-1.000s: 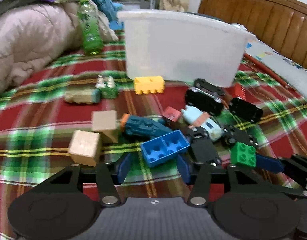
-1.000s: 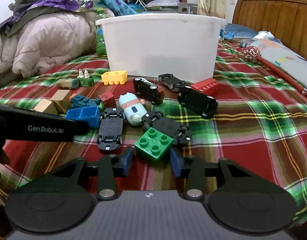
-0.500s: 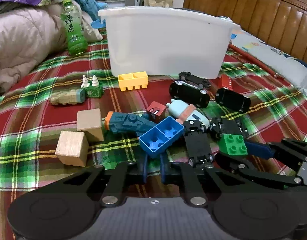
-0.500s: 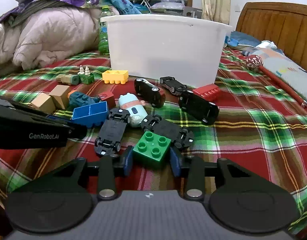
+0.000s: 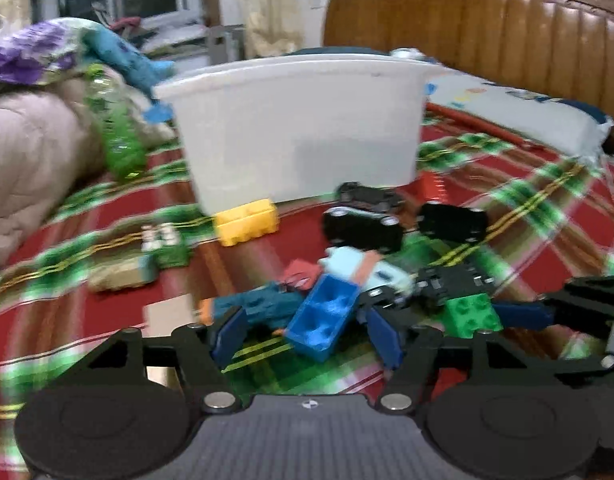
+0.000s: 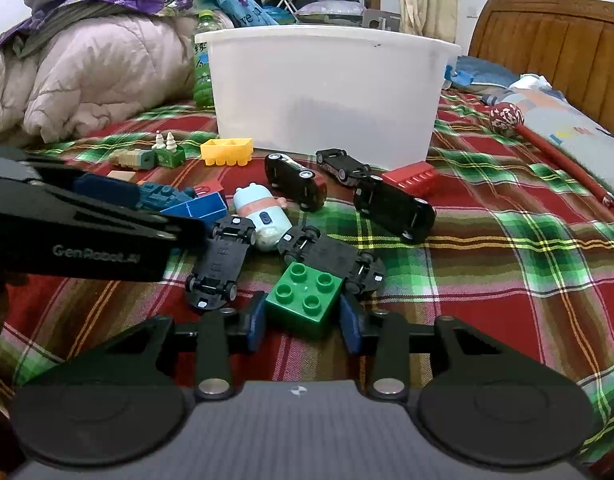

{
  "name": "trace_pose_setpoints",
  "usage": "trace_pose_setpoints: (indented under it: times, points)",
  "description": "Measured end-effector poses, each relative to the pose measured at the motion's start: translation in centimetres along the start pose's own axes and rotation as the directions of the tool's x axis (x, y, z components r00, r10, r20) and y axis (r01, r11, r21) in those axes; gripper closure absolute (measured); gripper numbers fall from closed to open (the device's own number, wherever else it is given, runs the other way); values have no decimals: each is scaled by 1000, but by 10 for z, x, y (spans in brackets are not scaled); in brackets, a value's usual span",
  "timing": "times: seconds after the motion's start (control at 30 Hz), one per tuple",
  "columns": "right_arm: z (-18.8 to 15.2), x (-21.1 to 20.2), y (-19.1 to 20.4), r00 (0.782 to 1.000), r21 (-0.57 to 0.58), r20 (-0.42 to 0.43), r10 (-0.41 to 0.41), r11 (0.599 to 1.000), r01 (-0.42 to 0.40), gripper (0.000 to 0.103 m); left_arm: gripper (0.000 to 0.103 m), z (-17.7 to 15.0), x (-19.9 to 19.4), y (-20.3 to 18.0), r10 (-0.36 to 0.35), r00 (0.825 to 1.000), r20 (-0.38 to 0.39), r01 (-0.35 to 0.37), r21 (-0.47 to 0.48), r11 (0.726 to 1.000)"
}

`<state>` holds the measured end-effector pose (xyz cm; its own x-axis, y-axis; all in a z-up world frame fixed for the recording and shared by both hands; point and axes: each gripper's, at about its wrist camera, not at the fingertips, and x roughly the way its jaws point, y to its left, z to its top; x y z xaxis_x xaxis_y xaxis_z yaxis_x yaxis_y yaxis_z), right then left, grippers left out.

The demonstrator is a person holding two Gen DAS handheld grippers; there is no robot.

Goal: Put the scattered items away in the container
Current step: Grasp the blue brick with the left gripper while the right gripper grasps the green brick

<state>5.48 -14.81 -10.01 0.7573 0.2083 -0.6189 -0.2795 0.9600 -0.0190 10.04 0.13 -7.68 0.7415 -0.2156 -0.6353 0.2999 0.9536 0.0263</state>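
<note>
Step in hand: pick-up. My right hand-held gripper (image 6: 303, 322) is clamped on the green brick (image 6: 305, 298), low over the bed, in front of the white tub (image 6: 327, 92). My left hand-held gripper (image 5: 307, 332) is opening, blue brick (image 5: 321, 322) loose between its pads. Next: carry green over the tub rim; re-grip blue.

Toy cars (image 6: 393, 208) before tub (image 6: 327, 92); bottle (image 6: 201, 68) left behind tub; pillow (image 6: 579, 140) right.
</note>
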Motion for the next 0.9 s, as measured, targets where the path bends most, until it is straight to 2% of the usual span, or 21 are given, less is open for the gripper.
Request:
trace_pose_setpoints:
  times: [0.03, 0.17, 0.23, 0.37, 0.53, 0.6, 0.63, 0.73, 0.9]
  points:
    - [0, 0, 0, 1000, 2, 0, 0, 1000, 0, 60, 36, 1, 2, 0, -24, 1000, -13, 24, -15, 1000]
    - [-1, -1, -3, 1000, 9, -1, 0, 1000, 0, 60, 60, -2, 5, 2, -104, 994, -47, 99, -92, 991]
    - [-1, -1, -3, 1000, 11, 0, -1, 1000, 1, 60, 69, -6, 3, 1, -107, 993, -39, 103, -100, 990]
    - [0, -2, -4, 1000, 15, 1, -2, 1000, 2, 60, 70, -7, 1, 0, -72, 997, -35, 69, -88, 994]
    - [0, -2, -3, 1000, 13, 0, -4, 1000, 4, 60, 65, -3, 9, 0, -16, 998, -59, 12, -80, 997]
    - [0, -1, -2, 1000, 7, 2, -6, 1000, 6, 60, 66, -3, 10, -2, -4, 998, -67, 0, -65, 998]
    - [0, -1, -2, 1000, 4, 4, -6, 1000, 6, 60, 74, -3, 11, -1, -4, 997, -78, -1, -68, 998]
    - [-1, 0, -2, 1000, -6, 8, -10, 1000, 10, 60, 75, -7, 6, 6, -7, 997, -82, 0, -89, 996]
    - [-2, -2, 2, 1000, -41, 19, -22, 999, 23, 61, 75, -10, -6, 10, 14, 997, -72, -19, -70, 997]
